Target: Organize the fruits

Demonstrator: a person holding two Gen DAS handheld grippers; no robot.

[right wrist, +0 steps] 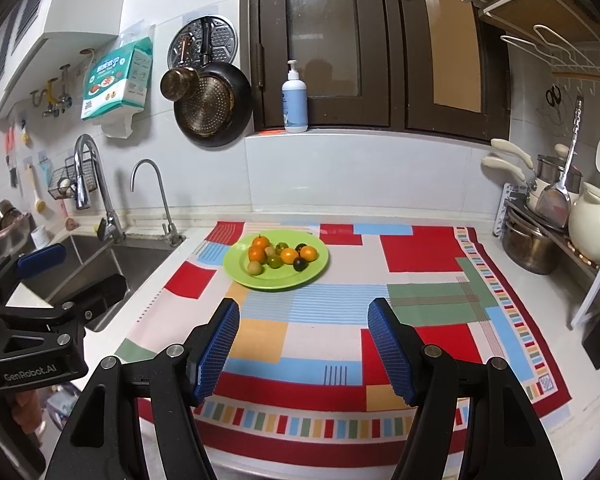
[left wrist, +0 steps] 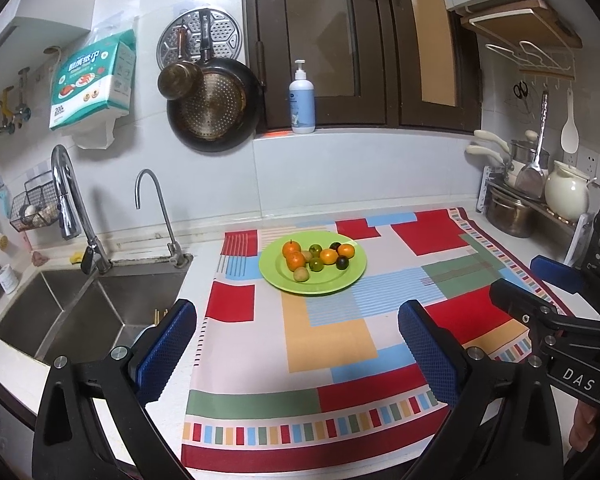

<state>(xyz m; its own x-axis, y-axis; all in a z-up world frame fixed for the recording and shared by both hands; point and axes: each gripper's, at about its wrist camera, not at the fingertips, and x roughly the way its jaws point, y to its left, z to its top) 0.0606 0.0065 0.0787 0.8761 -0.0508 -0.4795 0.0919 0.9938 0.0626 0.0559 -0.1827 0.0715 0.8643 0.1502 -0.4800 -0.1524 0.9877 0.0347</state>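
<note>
fruits (left wrist: 319, 259) on green plate (left wrist: 352, 276): small, round, light, roll easily, grab across middle | both tongs (left wrist: 296, 346) (right wrist: 304, 344) spread, empty, short of plate

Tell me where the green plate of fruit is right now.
In both wrist views the green plate sits on the patterned cloth's far left part, right of the sink, beyond both open grippers.

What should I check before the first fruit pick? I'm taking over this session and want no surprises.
1. Left claw open and empty: ok.
2. Right claw open and empty: ok.
3. All fruit lying on the green plate: ok.
4. Patterned cloth between claws and plate free of obstacles: ok.
5. A place to sort the fruit into: not ok, none in view.
6. Fruit ripe or soft: cannot tell.
</note>
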